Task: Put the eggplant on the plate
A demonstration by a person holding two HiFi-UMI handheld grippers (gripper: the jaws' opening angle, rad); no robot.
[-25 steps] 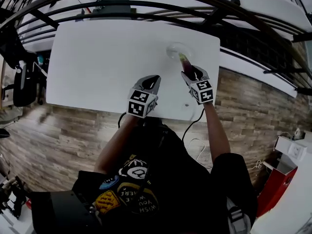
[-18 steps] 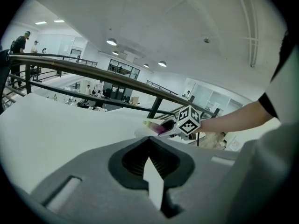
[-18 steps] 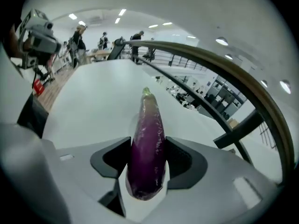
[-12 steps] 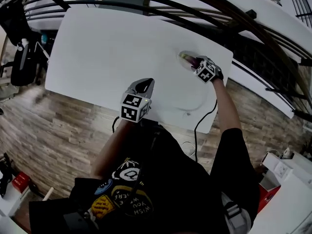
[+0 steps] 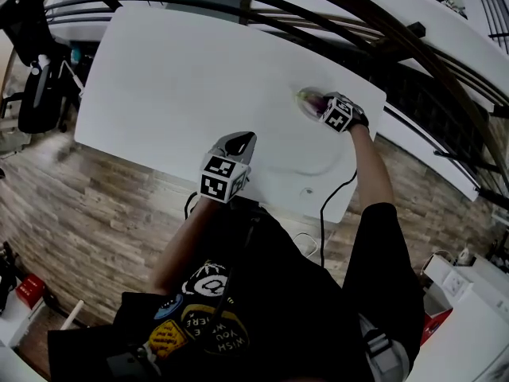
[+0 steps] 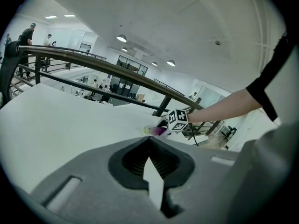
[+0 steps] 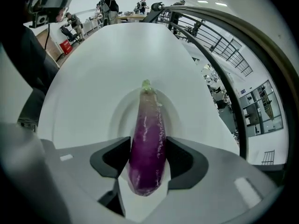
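A purple eggplant (image 7: pixel 147 139) with a pale green tip is clamped between the jaws of my right gripper (image 7: pixel 148 158). It points down over the round white plate (image 7: pixel 117 121) on the white table. In the head view, the right gripper (image 5: pixel 328 108) is at the table's far right with the eggplant (image 5: pixel 311 98) sticking out over the plate (image 5: pixel 302 107). Whether the tip touches the plate I cannot tell. My left gripper (image 5: pixel 242 140) rests near the table's front edge, shut with nothing in it. The left gripper view shows the eggplant (image 6: pixel 159 131) far off.
The white table (image 5: pixel 183 70) stretches to the left of the plate. A dark metal railing (image 5: pixel 342 22) runs behind its far edge. A cable (image 5: pixel 338 193) hangs off the front right edge. Wooden floor lies below.
My right gripper has carried the eggplant farther out and tipped it down over the plate. The left gripper has stayed by the front edge.
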